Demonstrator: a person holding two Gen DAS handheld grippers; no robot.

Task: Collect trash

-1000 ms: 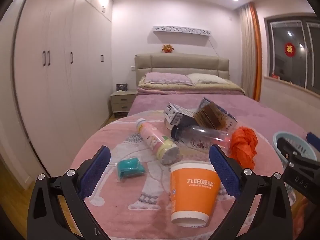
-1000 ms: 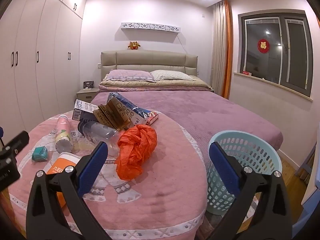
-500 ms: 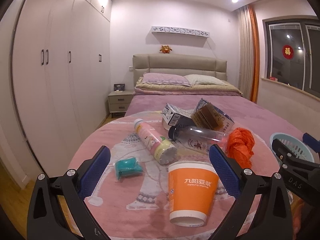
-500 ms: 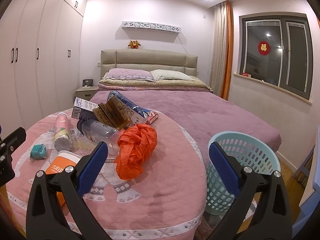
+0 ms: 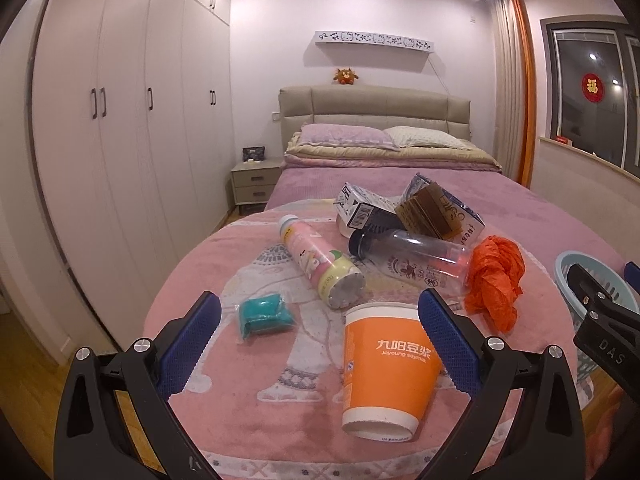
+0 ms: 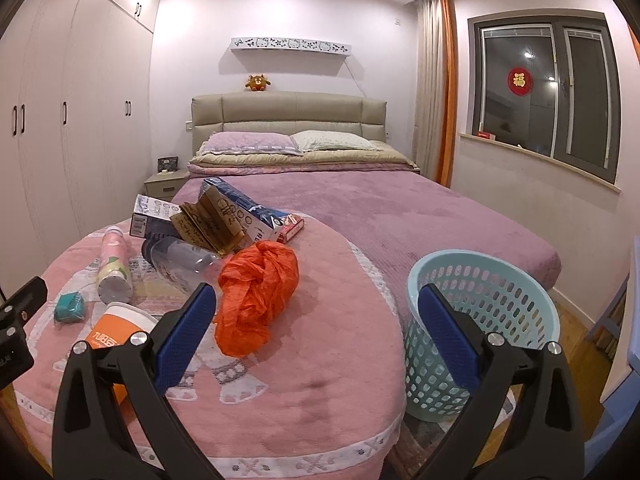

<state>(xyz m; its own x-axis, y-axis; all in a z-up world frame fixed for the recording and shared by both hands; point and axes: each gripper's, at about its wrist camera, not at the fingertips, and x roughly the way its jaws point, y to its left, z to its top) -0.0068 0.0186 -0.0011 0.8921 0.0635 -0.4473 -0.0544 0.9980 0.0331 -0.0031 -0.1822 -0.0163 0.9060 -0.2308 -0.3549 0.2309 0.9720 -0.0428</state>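
Observation:
Trash lies on a pink blanket [image 5: 240, 420] at the bed's foot. An orange paper cup [image 5: 384, 368] stands upside down, just inside my open, empty left gripper [image 5: 316, 344]. Beyond it are a teal packet [image 5: 264, 314], a pink bottle [image 5: 320, 264], a clear bottle [image 5: 416, 258], cartons [image 5: 400, 208] and a crumpled orange bag [image 5: 494, 280]. My right gripper [image 6: 316, 340] is open and empty, above the blanket [image 6: 328, 380] between the orange bag [image 6: 256, 292] and a light blue basket [image 6: 484, 328].
The basket stands on the floor at the bed's right side, seen partly in the left wrist view [image 5: 588, 280]. White wardrobes [image 5: 120, 140] line the left wall. A nightstand [image 5: 256, 182] is by the headboard. A window [image 6: 548, 92] is on the right.
Both grippers have drifted slightly; the cup sits a little more to the right between the left fingers. Nothing was grasped or let go.

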